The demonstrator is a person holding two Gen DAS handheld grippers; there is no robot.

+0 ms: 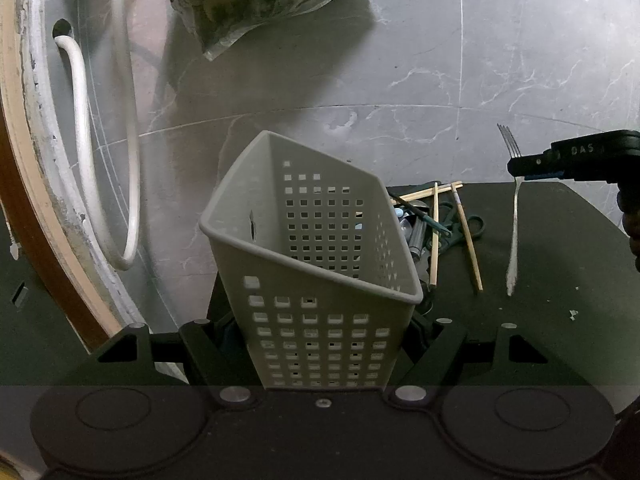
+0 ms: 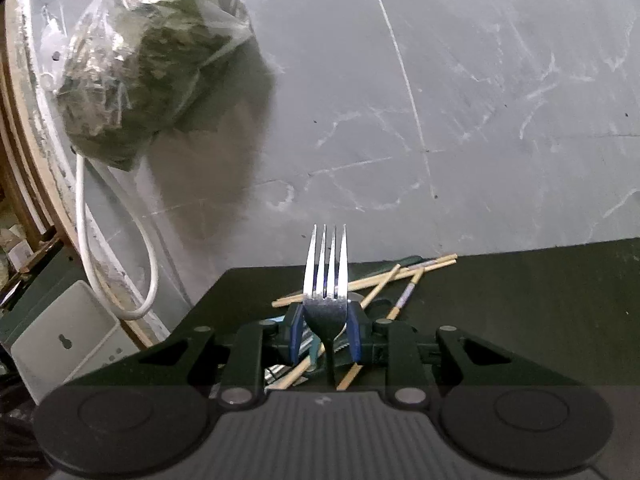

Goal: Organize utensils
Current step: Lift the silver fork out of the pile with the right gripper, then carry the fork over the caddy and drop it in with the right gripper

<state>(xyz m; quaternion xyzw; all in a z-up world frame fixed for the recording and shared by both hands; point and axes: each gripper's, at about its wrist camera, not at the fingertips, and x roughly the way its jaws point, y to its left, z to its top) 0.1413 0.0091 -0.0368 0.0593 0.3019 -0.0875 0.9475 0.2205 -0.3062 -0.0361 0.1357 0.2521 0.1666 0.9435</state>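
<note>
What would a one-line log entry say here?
left gripper: shut on basket | right gripper: shut on fork | chopsticks: on table

Lettering on black right gripper (image 1: pixel 520 168), at three o'clock of the left wrist view: "DAS", raised on its dark body.
Elsewhere: nothing legible.

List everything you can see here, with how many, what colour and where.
utensil basket: one, grey, perforated, tilted, held in the left gripper
fork: one, silver, held in the right gripper, tines up
chopsticks: several, light wood, piled on the table behind the basket
scissors: one, dark handles, in the pile
table: one, black
plastic bag: one, clear, dark contents, against the wall
hose: one, white, left by the wall
wall: grey marble
left gripper: black
right gripper: black, blue pads
</note>
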